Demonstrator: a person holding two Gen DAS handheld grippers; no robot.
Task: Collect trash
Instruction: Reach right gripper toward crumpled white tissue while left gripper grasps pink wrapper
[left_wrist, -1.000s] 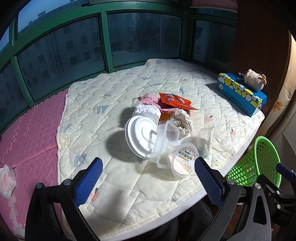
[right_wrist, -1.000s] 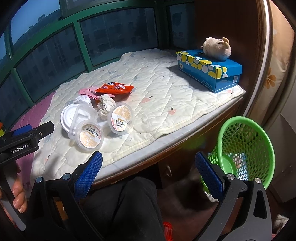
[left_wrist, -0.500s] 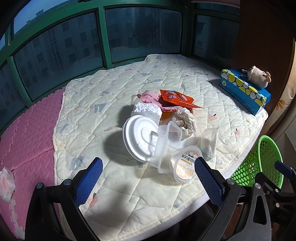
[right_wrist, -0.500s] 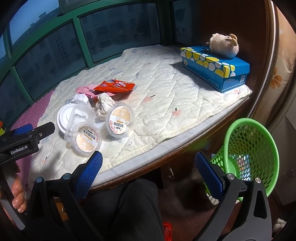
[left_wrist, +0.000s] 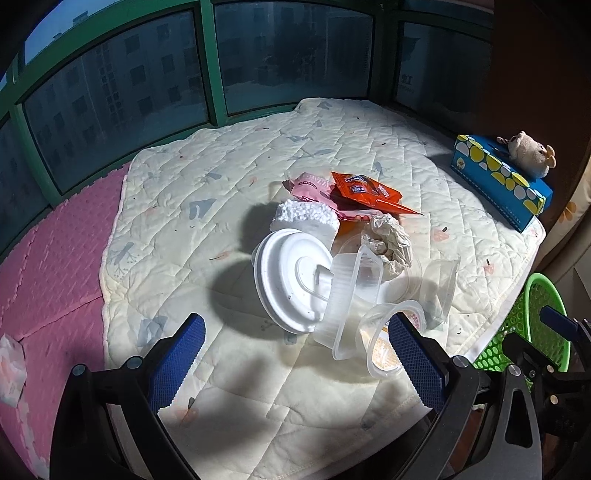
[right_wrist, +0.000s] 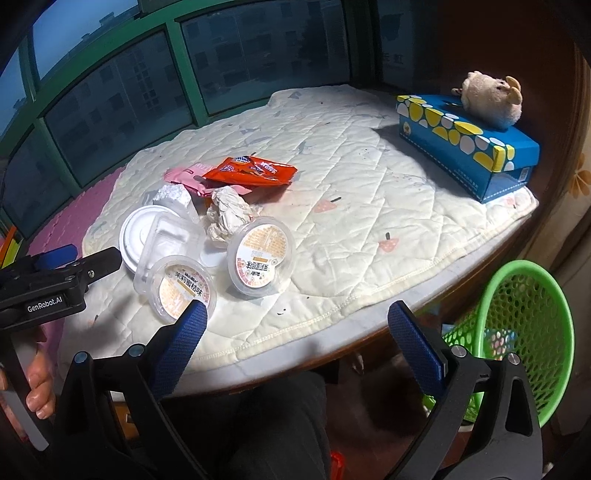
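Two grippers, both with jaws spread wide and empty: left gripper (left_wrist: 295, 354) hangs over the near edge of the trash pile, right gripper (right_wrist: 295, 332) sits lower at the front edge of the quilted mat (right_wrist: 369, 192), above a dark trouser leg. Trash is clustered mid-left on the cream, stitched mat, which covers a window ledge: two round clear plastic cups with orange printed foil lids, one (right_wrist: 183, 286) just in front of the right gripper's left finger, the other (right_wrist: 260, 256) beside it; one white round plastic lid (left_wrist: 291, 280), ribbed; one clear rectangular plastic tub (left_wrist: 351, 295) tipped on its side against that lid; one crumpled paper ball (right_wrist: 229, 214); one chunk of white foam (left_wrist: 304, 218), grainy; one shiny red snack wrapper (right_wrist: 251, 171) overlapping one pink wrapper (right_wrist: 186, 177). One more clear cup (left_wrist: 439, 284) stands at the pile's right in the left wrist view. Green plastic mesh basket (right_wrist: 524, 332) is off the ledge, lower right, something pale inside. Blue and yellow cardboard tissue box (right_wrist: 465, 144) far right on the mat, one plush toy (right_wrist: 491, 98) on top. Pink foam mat (left_wrist: 55, 251) to the left, green window frames behind. A hand (right_wrist: 38, 384) grips the left handle.
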